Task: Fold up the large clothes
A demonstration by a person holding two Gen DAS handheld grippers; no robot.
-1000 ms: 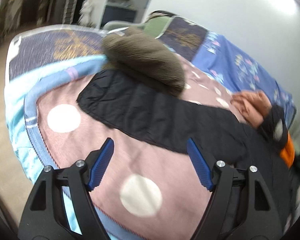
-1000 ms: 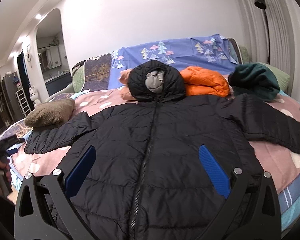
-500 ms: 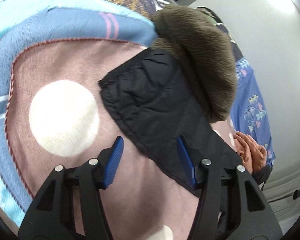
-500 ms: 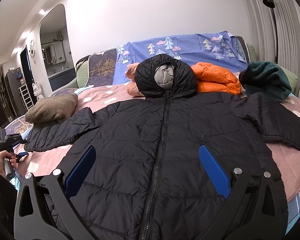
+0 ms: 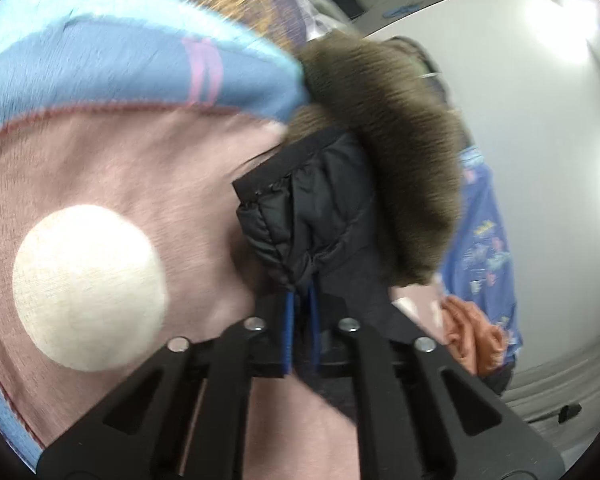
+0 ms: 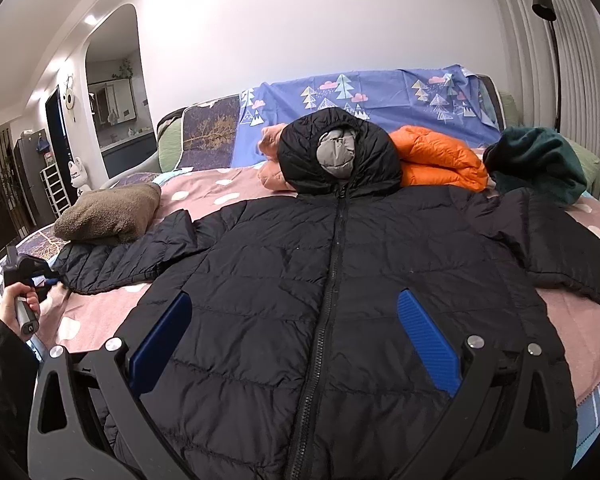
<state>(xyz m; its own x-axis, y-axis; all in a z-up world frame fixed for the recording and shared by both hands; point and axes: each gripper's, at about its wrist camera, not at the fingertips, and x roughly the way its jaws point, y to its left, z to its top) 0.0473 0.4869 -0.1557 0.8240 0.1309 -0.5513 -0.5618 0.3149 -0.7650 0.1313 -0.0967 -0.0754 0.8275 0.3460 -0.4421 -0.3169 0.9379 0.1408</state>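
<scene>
A: Left wrist view first, quick. What's the left gripper (image 5: 300, 300) doing?

B: Its blue-padded jaws are nearly together, pinching the cuff end of the sleeve (image 5: 304, 216) of the black quilted puffer jacket. The fabric bunches right at the fingertips. (Frame's motion-blurred, edges smeared.)

A: Around it?

B: The sleeve lies on the pink blanket with white round dots (image 5: 112, 184), and the brown fuzzy fleece bundle (image 5: 384, 152) sits just beyond the cuff, touching it. A crumpled salmon-orange cloth (image 5: 472, 340) shows at lower right, and a blue patterned sheet (image 5: 484, 248) behind it.

A: Right wrist view?

B: The right gripper (image 6: 296, 344) hangs over the lower front of the black quilted puffer jacket (image 6: 340, 280), jaws spread wide, nothing between them. The jacket is spread flat on the bed, zipped, hood toward the headboard, sleeves out to both sides.

A: Left gripper visible here too?

B: Yes, far left, held in the person's hand (image 6: 18, 300), at the end of the sleeve (too small to read the jaws from here).

A: Other stuff?

B: A folded bright orange puffer garment (image 6: 440, 160) sits beside the hood, with a dark green fleece heap (image 6: 540, 164) further right. The brown bundle is by the left sleeve.
</scene>
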